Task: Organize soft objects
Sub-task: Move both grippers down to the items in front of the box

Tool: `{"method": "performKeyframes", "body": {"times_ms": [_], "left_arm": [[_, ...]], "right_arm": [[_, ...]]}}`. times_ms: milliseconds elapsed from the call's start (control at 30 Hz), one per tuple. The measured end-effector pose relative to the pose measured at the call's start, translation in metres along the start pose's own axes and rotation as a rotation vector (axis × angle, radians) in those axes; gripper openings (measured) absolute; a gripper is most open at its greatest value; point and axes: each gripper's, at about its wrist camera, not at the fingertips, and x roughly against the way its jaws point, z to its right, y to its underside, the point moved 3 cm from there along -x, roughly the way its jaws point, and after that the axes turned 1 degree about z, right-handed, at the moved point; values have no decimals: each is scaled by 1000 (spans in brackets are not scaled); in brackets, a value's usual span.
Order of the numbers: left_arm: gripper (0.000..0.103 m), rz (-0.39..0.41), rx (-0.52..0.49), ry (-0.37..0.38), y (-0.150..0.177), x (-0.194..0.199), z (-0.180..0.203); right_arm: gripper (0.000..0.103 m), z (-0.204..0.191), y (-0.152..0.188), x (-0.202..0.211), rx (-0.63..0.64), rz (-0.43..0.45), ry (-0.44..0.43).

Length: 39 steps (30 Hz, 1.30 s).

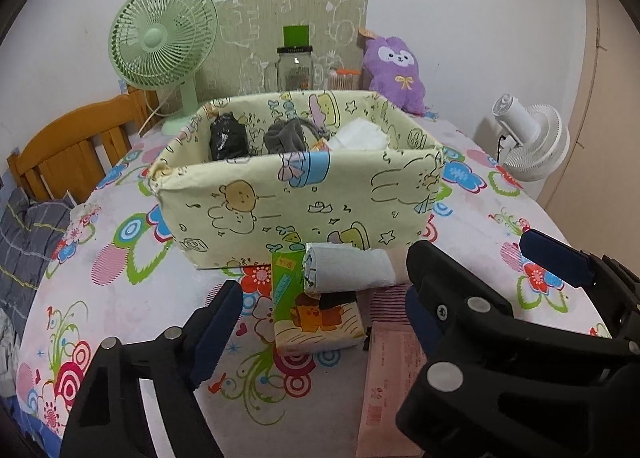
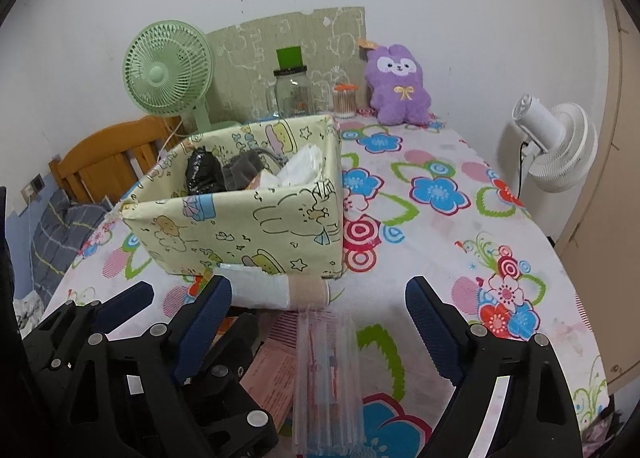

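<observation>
Fingers of left gripper and right gripper spread, gripping nothing, above the rolled cloth beside the box, apparently ready for a 2-gripper lift.

storage box: blue lettering on inner back wall, too distorted to read | pink paper sheet: red print, too small to read | jar lid: white marking, illegible

Pale yellow cartoon-print box, flowered tablecloth, purple plush, green fan
</observation>
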Motion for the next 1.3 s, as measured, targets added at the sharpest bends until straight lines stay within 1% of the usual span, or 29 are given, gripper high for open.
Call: {"method": "performKeyframes", "body": {"times_ms": [367, 467, 533, 633, 900, 1300], "left_arm": [[76, -63, 20, -2, 5, -26, -7], [72, -79, 29, -1, 6, -32, -10], [67, -93, 36, 3, 7, -36, -11], [61, -112, 45, 25, 9, -40, -12], [54, -115, 49, 37, 10, -42, -13], [52, -101, 59, 11, 13, -29, -24]], "right_arm": [[90, 1, 5, -26, -10, -66, 6], [90, 1, 6, -32, -13, -81, 5], [90, 1, 6, -36, -13, -91, 5], [90, 0, 7, -41, -14, -104, 7], [90, -1, 8, -47, -20, -123, 5], [90, -13, 8, -39, 3, -110, -8]]}}
